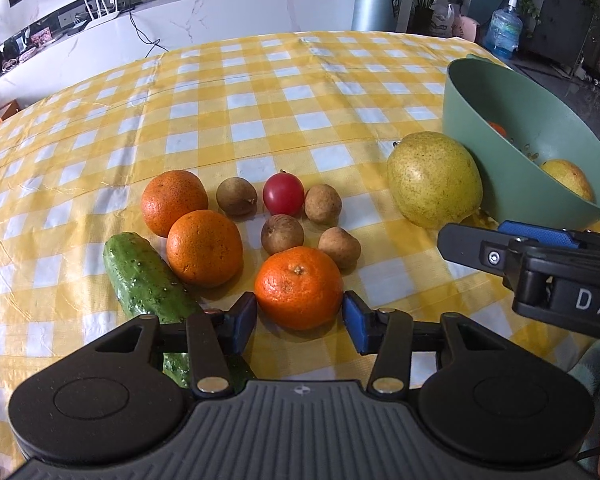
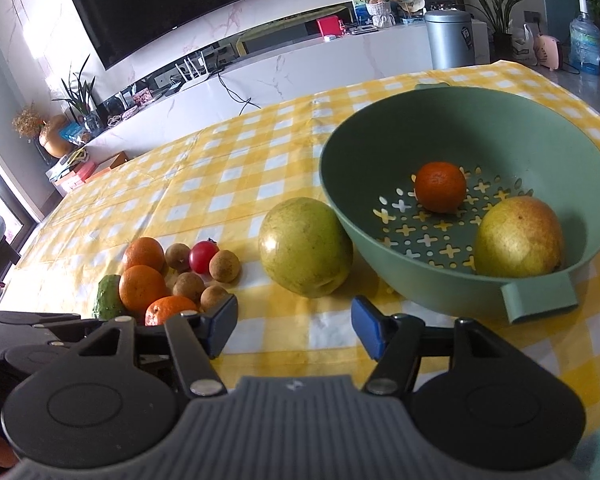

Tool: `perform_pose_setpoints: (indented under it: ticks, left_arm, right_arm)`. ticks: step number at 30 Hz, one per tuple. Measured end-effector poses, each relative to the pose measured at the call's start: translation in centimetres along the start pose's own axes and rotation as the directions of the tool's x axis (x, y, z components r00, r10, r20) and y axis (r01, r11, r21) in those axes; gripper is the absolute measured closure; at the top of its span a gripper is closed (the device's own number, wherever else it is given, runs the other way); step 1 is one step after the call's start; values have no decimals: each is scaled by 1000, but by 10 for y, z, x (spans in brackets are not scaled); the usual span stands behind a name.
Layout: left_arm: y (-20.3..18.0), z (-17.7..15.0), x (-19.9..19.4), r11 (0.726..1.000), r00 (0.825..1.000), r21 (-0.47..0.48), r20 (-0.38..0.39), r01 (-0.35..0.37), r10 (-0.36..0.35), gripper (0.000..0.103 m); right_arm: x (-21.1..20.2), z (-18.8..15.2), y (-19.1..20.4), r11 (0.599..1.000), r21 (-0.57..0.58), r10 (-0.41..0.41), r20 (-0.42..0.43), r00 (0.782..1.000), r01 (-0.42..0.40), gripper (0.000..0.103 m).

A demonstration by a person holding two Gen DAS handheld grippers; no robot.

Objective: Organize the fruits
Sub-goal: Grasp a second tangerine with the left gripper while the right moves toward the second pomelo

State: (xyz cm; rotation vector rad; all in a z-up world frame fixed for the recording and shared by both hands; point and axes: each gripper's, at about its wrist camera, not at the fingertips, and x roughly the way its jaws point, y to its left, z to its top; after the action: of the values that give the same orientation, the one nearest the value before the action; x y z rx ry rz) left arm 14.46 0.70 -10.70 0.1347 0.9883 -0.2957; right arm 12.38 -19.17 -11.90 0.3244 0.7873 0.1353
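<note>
The left gripper (image 1: 299, 316), fingers apart, straddles the nearest mandarin (image 1: 298, 287), ready to clamp and carry to the green colander (image 2: 464, 148); the right gripper (image 2: 294, 330) waits spread, empty.

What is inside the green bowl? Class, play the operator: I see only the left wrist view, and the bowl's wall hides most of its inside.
Observer: The green bowl holds one mandarin and one pear.
Operator: Where does that pear lie?
Observer: Against the near wall, just above the bowl's handle.
Operator: Is the right hand-held gripper carrying anything?
Observer: No. The right hand-held gripper is open and empty, and points toward the loose pear on the tablecloth.
</note>
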Motion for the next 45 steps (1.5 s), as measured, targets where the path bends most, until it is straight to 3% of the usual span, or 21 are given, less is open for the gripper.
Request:
perform_pose_setpoints:
  ticks: [11, 20, 33, 37, 45]
  left_arm:
    - [11, 2, -16, 997, 997, -73, 75, 16, -10, 53]
    - [23, 8, -25, 987, 987, -158, 162, 12, 14, 53]
    - [28, 9, -21, 984, 985, -176, 171, 5, 26, 53]
    - [29, 8, -21, 984, 985, -181, 172, 7, 24, 53]
    - [26, 7, -24, 986, 985, -164, 173, 3, 25, 53]
  right_arm:
    - [10, 3, -7, 995, 102, 9, 4, 1000, -10, 41]
    - [22, 5, -6, 988, 156, -3, 16, 1000, 0, 31]
    - [46, 8, -5, 976, 211, -61, 22, 998, 55, 26]
    - [44, 6, -8, 975, 219, -47, 33, 998, 39, 43]
    - [38, 3, -3, 983, 181, -39, 8, 999, 37, 44]
